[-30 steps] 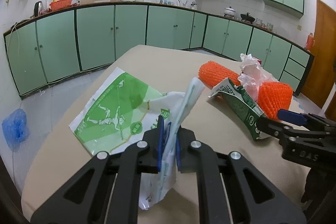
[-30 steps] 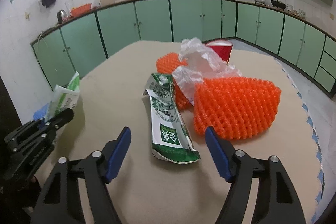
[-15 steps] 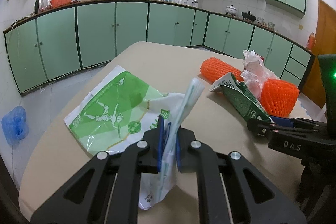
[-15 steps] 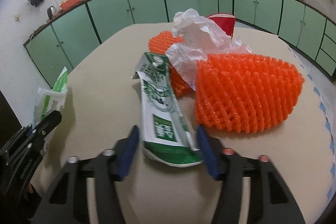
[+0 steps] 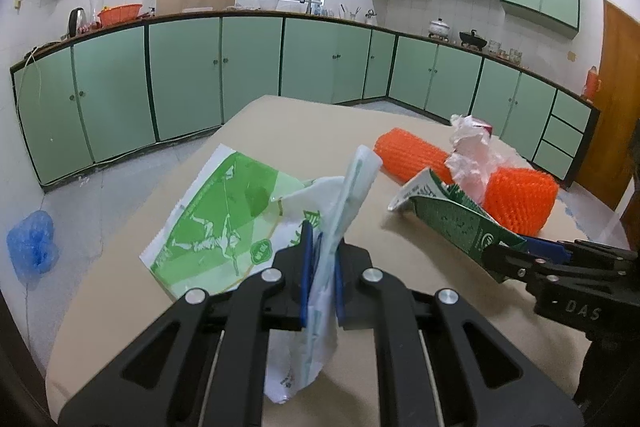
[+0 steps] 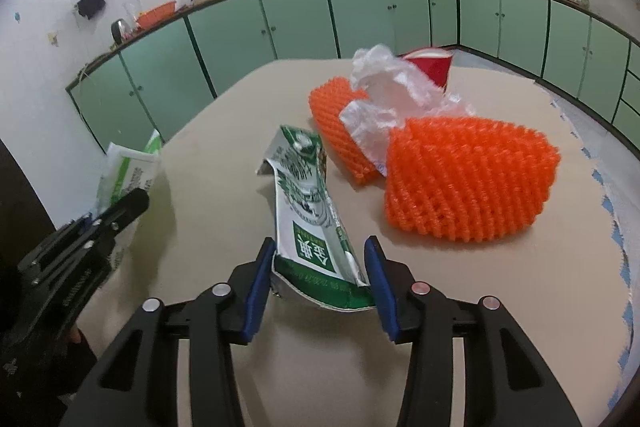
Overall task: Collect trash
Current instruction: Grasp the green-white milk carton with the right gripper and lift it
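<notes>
My left gripper (image 5: 320, 277) is shut on the edge of a white and green plastic bag (image 5: 224, 223) that lies spread on the beige table (image 5: 312, 131). My right gripper (image 6: 320, 279) is shut on the near end of a flattened green and white milk carton (image 6: 308, 207), which is tilted up off the table; it also shows in the left wrist view (image 5: 452, 215). Behind the carton lie two orange foam nets (image 6: 468, 183), a crumpled clear plastic wrap (image 6: 392, 87) and a red paper cup (image 6: 430, 67).
Green kitchen cabinets (image 5: 192, 75) run along the walls behind the table. A blue bag (image 5: 32, 247) lies on the floor at the left. The table's right edge (image 6: 616, 227) is close to the orange nets.
My right gripper moved forward and closed on the milk carton, lifting its near end. The left gripper kept hold of the bag and barely moved.
</notes>
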Demonstrator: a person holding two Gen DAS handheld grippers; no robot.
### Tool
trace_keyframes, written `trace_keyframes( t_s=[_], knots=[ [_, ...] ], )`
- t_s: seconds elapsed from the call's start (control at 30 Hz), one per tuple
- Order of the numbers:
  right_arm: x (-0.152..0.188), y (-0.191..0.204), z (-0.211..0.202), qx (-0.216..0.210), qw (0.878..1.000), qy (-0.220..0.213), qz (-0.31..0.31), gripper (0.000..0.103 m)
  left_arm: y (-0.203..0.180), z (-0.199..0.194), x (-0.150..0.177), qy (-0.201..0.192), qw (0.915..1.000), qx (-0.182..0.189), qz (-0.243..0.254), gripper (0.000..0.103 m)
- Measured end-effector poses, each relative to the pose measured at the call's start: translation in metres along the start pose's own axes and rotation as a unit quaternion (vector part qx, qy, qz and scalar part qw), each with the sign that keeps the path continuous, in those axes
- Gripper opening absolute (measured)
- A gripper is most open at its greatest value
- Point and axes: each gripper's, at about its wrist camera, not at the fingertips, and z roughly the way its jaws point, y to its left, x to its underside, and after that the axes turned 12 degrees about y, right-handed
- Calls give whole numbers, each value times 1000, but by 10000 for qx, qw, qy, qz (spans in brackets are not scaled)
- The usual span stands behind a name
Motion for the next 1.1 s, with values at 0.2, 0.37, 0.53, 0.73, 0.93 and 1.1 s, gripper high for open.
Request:
trace_keyframes(
  t_s=[0.2,0.37,0.53,0.73,0.93,1.1],
  knots=[
    [1,-8,-16,31,10000,-50,-14,37,-15,-6,-1,-88,9999,89,83,7],
    [5,-14,-10,-85,9998,153,-31,40,-25,-4,6,11,9997,127,185,7],
    [6,-16,3,-44,9998,184,-30,47,-28,5,15,179,9995,121,227,7],
    [2,-17,22,75,9996,275,-31,58,-27,10,16,204,9994,79,267,7],
    [6,-14,25,129,9995,266,-117,38,-23,12,17,222,9994,79,245,7],
    [9,-13,7,145,9999,41,-53,36,-23,8,14,184,9995,100,229,7]
  ],
)
